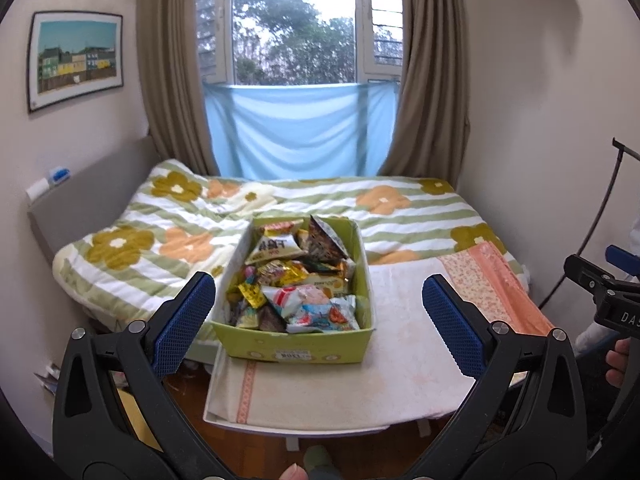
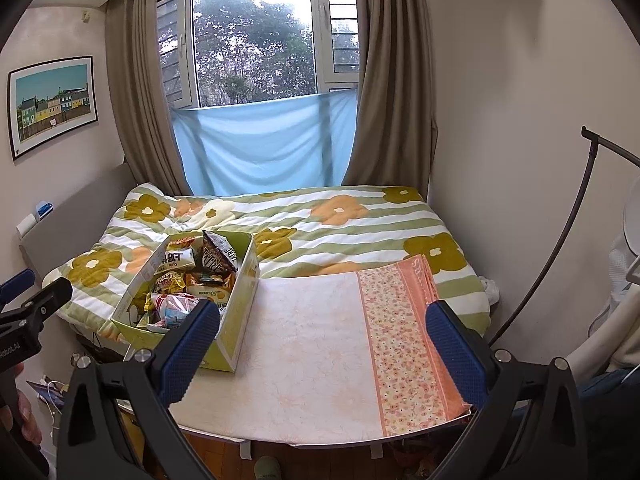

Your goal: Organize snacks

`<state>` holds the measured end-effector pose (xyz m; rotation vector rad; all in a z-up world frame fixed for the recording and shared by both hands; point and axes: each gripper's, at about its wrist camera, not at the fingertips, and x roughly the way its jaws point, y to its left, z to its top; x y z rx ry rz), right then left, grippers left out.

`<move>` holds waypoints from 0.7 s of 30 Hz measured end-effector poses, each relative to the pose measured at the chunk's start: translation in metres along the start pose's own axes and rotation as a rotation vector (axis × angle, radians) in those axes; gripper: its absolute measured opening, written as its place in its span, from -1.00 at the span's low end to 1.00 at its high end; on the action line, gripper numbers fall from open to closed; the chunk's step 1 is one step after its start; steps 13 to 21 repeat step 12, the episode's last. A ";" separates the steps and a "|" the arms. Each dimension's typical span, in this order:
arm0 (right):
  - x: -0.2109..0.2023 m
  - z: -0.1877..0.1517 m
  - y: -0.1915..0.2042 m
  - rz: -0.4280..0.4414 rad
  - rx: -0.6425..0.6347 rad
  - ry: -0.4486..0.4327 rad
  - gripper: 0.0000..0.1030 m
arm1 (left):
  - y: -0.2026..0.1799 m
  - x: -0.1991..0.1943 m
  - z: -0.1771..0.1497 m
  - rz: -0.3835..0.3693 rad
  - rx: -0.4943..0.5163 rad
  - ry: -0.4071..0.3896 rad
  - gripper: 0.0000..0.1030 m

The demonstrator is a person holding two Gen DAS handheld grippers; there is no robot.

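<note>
A green cardboard box [image 1: 292, 346] full of mixed snack packets [image 1: 296, 280] stands on the left part of a small table with a pale floral cloth [image 1: 400, 320]. It also shows in the right wrist view [image 2: 236, 320], with the packets [image 2: 180, 280] inside. My left gripper [image 1: 318, 312] is open and empty, held above the table's near edge, with the box between and beyond its fingers. My right gripper [image 2: 322, 340] is open and empty over the bare cloth [image 2: 320, 340], to the right of the box.
A bed with a flower-striped duvet [image 1: 400, 216] lies behind the table. A window with brown curtains and a blue cloth [image 1: 296, 132] is at the back. A black stand [image 2: 560, 260] leans at the right wall. The cloth's right side has an orange patterned band [image 2: 404, 340].
</note>
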<state>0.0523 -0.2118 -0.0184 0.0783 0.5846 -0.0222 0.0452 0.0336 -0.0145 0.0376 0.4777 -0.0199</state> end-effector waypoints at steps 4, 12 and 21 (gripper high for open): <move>0.001 0.000 0.000 0.001 0.000 0.000 0.99 | 0.000 -0.003 0.002 -0.005 -0.008 -0.010 0.99; 0.005 0.000 0.004 0.019 -0.012 0.013 0.99 | 0.006 -0.001 -0.002 -0.018 -0.028 0.008 0.99; 0.005 0.000 0.004 0.019 -0.012 0.013 0.99 | 0.006 -0.001 -0.002 -0.018 -0.028 0.008 0.99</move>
